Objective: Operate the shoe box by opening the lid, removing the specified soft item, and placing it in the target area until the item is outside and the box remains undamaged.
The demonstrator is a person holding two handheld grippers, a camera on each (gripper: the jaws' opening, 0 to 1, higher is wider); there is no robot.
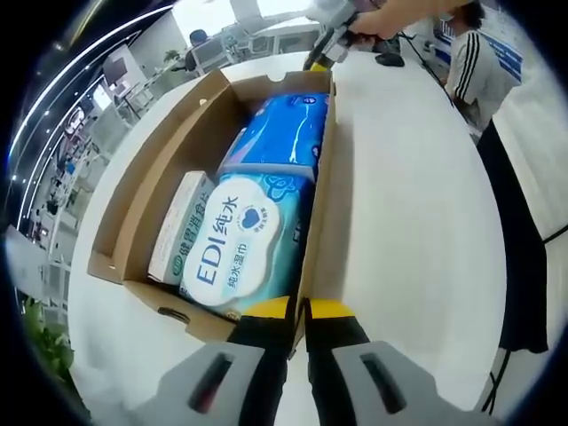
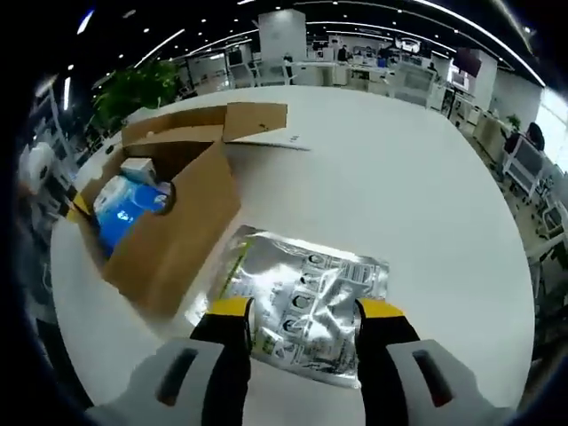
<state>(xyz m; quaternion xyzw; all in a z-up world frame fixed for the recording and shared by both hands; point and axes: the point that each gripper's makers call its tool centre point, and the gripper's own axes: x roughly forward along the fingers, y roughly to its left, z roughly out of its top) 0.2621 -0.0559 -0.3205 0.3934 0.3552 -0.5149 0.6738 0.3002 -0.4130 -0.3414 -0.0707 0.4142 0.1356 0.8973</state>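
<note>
Cardboard of an open brown shoe box (image 1: 133, 200) is seen in the left gripper view, resting on a round white table (image 1: 408, 204). Its near wall is pinched between the yellow-tipped jaws of the left gripper (image 1: 300, 311), which are closed together on the cardboard edge. Inside the box, a white-and-teal wet-wipes pack printed "EDI" (image 1: 238, 244) is packed beside a narrow white carton (image 1: 180, 226), with a blue plastic pack (image 1: 280, 133) behind them. At the box's far end, the other gripper (image 1: 330, 40) is seen, held by a person's hand (image 1: 390, 19). In the right gripper view, a flat silver foil pouch (image 2: 297, 302) is seen lying on the table just outside the box, touching or nearly touching its side wall. The right gripper (image 2: 302, 311) is held with its jaws spread apart over the pouch's near edge.
</note>
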